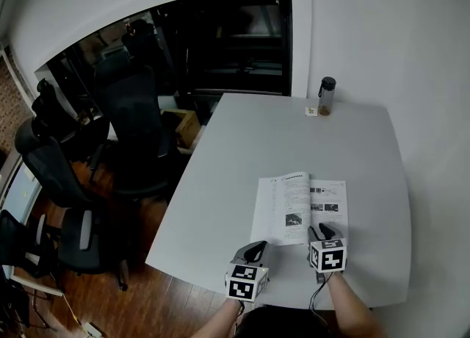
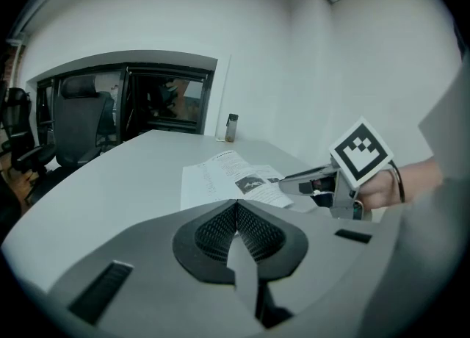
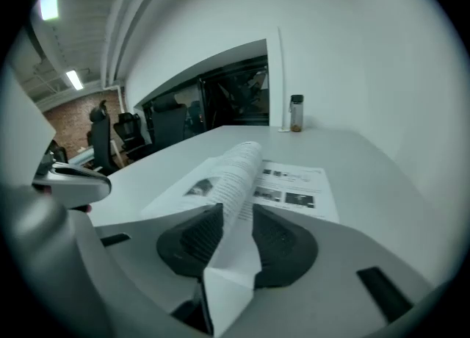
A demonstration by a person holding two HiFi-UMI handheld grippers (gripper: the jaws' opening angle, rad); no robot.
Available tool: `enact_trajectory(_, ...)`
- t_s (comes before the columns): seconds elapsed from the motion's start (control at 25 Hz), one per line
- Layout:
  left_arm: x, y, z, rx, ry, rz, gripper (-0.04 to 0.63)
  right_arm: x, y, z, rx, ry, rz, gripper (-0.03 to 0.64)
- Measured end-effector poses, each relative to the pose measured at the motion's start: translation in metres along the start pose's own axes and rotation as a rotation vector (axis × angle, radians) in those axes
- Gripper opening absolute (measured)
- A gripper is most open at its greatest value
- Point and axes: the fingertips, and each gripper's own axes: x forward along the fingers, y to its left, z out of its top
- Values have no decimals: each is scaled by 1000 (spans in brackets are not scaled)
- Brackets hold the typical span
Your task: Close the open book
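Book (image 1: 294, 204) lying open, pages pinched in right gripper (image 1: 324, 228) (left gripper (image 1: 258, 245) closed, empty, alongside)

The book (image 1: 299, 208) is thin matt printed paper on a smooth, matt, pale desk (image 1: 242, 145). The right claw (image 3: 236, 206) looks like matt grey plastic, with finely ribbed black pads (image 3: 193, 241). At seven o'clock from the desk, the wood floor (image 1: 161, 300) has a slight gloss.

Black office chairs (image 1: 131, 125), wooden floor (image 1: 167, 301)
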Motion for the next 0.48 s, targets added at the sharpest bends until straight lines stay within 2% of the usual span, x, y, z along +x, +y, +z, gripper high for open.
enact_trajectory(0.04,3,-2,0,2,4,-3,5,-3,-13,-3,1,6,-32,97)
enact_trajectory(0.08,6,-6,-1,3,10,-8,5,-6,-25,-6,8,13,-50,81)
enact_trajectory(0.28,25,-27,-12,10,53,-46,5,-30,-58,-9,50,-10,-60,81)
enact_trajectory(0.48,36,-42,-7,9,58,-54,5,-42,-43,3,2,-42,35,81)
